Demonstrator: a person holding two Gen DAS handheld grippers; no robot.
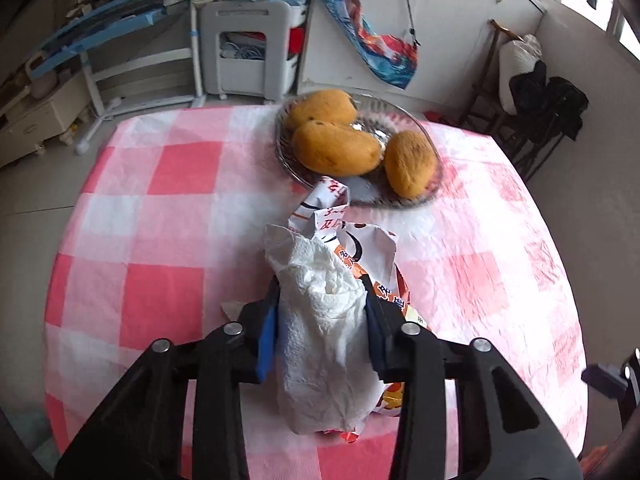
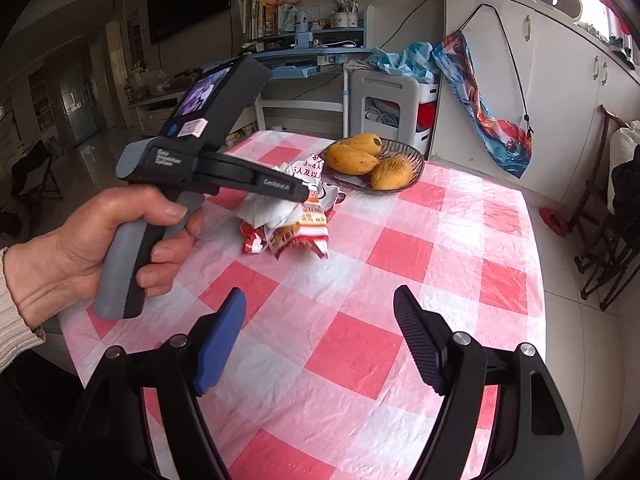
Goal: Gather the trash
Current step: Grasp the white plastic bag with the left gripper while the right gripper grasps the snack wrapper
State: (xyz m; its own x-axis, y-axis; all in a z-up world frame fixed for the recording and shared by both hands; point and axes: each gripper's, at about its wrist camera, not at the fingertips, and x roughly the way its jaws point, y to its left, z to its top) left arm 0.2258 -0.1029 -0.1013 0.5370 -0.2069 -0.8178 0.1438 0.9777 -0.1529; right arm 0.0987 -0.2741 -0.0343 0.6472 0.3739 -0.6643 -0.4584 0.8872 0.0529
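My left gripper (image 1: 322, 300) is clamped on a wad of trash: white crumpled paper towel (image 1: 324, 320) bundled with a printed snack wrapper (image 1: 332, 208). The bundle looks held just above the counter (image 1: 160, 200), or barely resting on it; I cannot tell which. From the right wrist view the same bundle (image 2: 288, 216) hangs off the left gripper's tip, near the glass dish (image 2: 416, 168) of mangoes (image 2: 352, 160) but apart from it. My left hand (image 2: 100, 248) grips the handle. My right gripper (image 2: 320, 320) hovers over the checked cloth with its fingers spread wide and nothing between them. Step in hand, as I judge it: pickup is made, carry-off is next. No bin shows in either view, so the next move calls for finding where the trash goes, then lifting the wad free without brushing the dish. One small scrap (image 1: 232, 308) lies on the cloth just left of the left gripper's finger; likely the next item for the right gripper. Risk: the wrapper is loose and could slip out of the towel.
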